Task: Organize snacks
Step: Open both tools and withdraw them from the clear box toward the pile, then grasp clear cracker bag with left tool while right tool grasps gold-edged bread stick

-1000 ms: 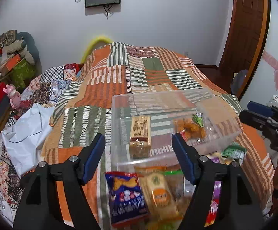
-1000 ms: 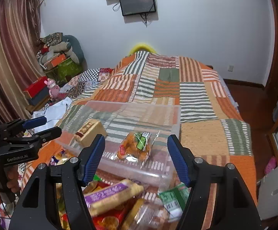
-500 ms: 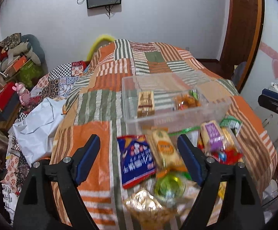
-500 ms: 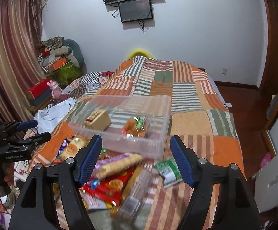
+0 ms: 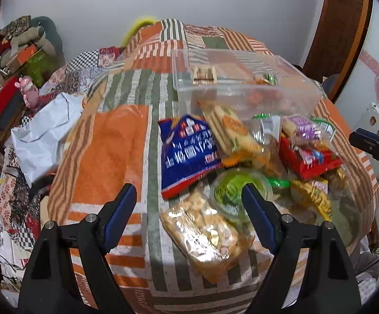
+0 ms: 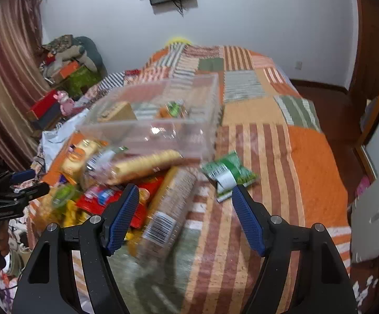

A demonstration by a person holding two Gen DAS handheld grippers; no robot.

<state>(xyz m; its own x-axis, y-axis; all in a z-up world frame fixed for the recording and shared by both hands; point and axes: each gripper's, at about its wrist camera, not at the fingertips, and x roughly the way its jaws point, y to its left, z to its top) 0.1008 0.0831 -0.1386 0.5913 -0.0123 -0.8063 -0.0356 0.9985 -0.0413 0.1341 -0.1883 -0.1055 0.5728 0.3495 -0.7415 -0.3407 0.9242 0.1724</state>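
Hovering over the patchwork bed (image 5: 105, 157), left claw (image 5: 189, 217) and right claw (image 6: 184, 217) gape empty, jaws having just widened. Snack pile (image 5: 241, 157) lies just beyond both; past it the clear bin (image 6: 158, 120) holds two packets. Farthest: white wall (image 6: 241, 13).

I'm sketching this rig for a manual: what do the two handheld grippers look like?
Both match: the left gripper and the right gripper each have two matte black, angular plastic fingers with silver round bolts and blue textured pads on the inner faces.
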